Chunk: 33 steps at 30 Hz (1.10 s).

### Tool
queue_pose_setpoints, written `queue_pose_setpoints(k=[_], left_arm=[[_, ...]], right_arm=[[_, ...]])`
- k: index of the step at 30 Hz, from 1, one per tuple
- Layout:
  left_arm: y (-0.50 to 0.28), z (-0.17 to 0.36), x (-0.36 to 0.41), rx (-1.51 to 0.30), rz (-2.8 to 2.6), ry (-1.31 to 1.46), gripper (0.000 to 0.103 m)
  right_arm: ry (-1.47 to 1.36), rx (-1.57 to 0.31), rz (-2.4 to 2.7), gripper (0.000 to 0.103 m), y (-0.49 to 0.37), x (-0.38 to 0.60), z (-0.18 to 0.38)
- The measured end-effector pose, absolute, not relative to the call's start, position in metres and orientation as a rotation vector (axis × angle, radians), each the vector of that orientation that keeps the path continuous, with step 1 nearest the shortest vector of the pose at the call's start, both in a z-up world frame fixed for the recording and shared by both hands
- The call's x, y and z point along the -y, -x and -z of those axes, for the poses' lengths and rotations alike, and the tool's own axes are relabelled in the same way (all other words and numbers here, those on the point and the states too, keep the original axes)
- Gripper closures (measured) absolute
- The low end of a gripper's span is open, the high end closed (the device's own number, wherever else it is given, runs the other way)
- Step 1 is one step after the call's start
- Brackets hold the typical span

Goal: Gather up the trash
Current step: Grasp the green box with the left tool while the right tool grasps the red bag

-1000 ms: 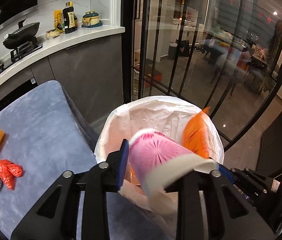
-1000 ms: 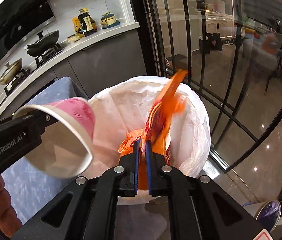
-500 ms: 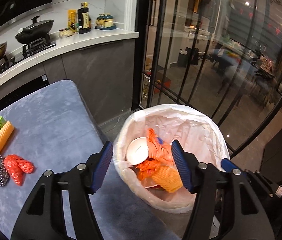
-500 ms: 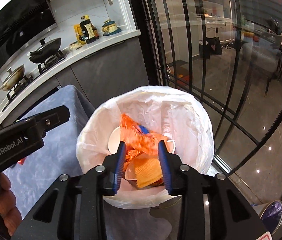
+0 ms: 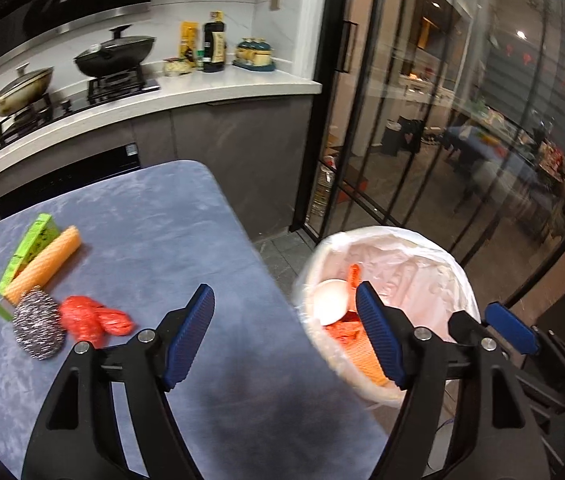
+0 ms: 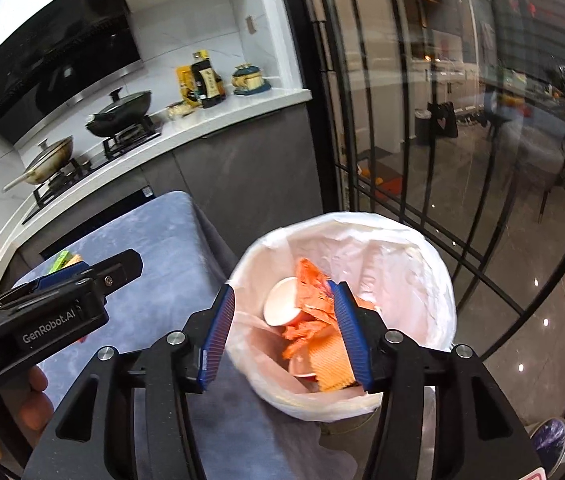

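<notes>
A bin lined with a white bag [image 5: 422,256] [image 6: 402,248] stands on the floor beside the blue-grey table [image 5: 130,216] [image 6: 154,232]. Inside lie a white cup [image 6: 280,308] [image 5: 332,300] and orange wrappers [image 6: 318,340]. My left gripper [image 5: 284,334] is open and empty above the table edge. My right gripper [image 6: 282,334] is open and empty above the bin's near rim. On the table lie a crumpled red bag [image 5: 90,318], a steel scourer [image 5: 38,330], an orange sponge roll [image 5: 44,264] and a green pack [image 5: 28,250].
A kitchen counter with a hob, two pans [image 5: 114,52] and bottles [image 5: 213,46] runs behind the table. Glass sliding doors with black frames [image 5: 366,112] stand right of the bin. The left gripper's body [image 6: 50,308] shows at left in the right wrist view.
The left gripper let go of the pink cup and the right let go of the orange wrapper; both fell into the bin. Both grippers opened, and the left swung left over the table.
</notes>
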<state>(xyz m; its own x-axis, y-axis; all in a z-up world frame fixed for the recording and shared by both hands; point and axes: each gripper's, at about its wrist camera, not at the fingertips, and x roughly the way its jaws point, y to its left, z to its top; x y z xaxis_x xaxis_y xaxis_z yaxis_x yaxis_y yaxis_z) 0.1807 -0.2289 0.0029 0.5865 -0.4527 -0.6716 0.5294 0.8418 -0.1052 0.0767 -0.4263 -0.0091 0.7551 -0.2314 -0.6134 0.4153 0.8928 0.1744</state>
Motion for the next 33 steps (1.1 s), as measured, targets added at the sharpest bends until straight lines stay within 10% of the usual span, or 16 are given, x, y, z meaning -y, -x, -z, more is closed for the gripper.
queue_pose_setpoints(k=[33], left_arm=[[-0.239, 0.029, -0.043, -0.814, 0.076, 0.019, 0.026]], right_arm=[[-0.197, -0.736, 0.012, 0.044, -0.188, 0.214, 0.037]])
